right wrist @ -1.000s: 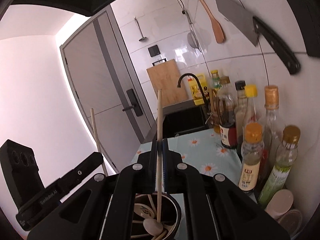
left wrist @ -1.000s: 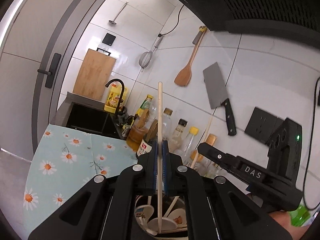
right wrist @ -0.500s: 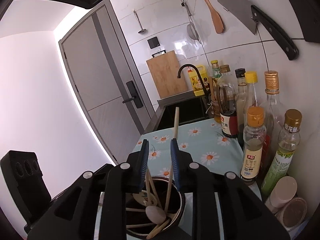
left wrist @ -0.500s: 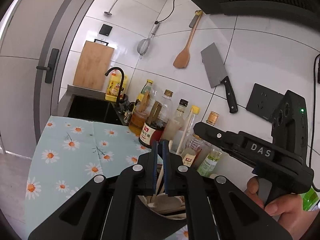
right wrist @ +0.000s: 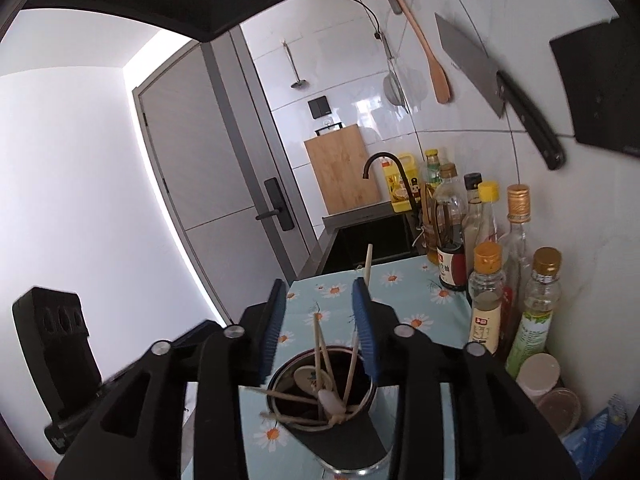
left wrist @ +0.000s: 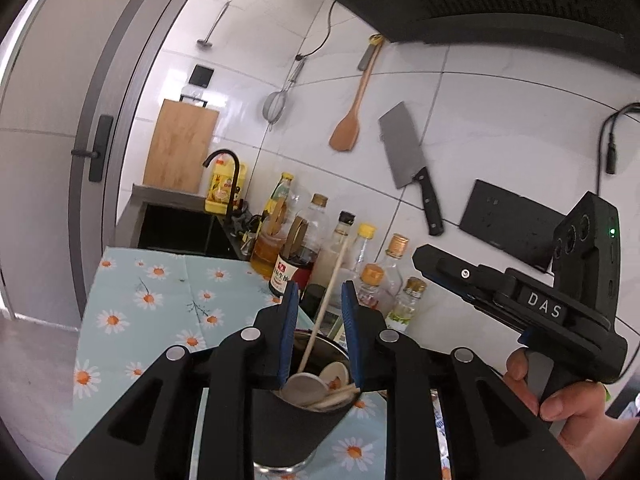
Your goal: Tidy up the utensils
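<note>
Two chopsticks (left wrist: 326, 308) now stand in the utensil cup (right wrist: 320, 400) on the counter (right wrist: 400, 312), leaning steeply upward. We see both the left gripper (left wrist: 318, 334) and right gripper (right wrist: 320, 332) just opening, fingers parted and empty, directly above the cup.

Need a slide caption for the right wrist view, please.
Right gripper, jaws just opened and empty, above the utensil holder where chopsticks now rest.

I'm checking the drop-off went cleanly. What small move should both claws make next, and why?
Probably lift both clear: the left claw and right claw have just been opening, and the chopsticks lean loose inside the holder, ungripped.
</note>
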Tool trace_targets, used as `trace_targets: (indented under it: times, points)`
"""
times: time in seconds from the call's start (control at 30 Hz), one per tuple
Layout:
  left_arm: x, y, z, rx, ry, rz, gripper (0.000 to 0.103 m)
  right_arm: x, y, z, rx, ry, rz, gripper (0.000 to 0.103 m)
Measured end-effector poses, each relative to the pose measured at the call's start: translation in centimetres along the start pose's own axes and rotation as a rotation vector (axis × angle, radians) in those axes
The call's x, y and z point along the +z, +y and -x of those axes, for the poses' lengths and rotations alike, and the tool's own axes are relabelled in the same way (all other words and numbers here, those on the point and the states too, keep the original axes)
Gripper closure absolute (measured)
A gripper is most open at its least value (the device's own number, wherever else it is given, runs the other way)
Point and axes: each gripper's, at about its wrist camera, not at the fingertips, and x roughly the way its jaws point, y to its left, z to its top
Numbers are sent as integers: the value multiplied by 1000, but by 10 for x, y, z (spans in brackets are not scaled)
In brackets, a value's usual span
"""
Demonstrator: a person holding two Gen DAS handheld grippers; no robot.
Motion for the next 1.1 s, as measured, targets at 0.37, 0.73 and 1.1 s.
trace_targets:
  times: [0.37, 0.73, 1.1]
  points:
    - [-2, -30, 64, 61, 19, -69, 68, -10, 10, 62, -1, 12, 49, 55]
    - [-35, -71, 114, 217, 56, -82, 38, -31, 10, 128, 34, 40, 117, 7]
    - [-79, -120, 144, 317, 153, -86, 7, -74, -1, 181, 56, 111, 155, 5]
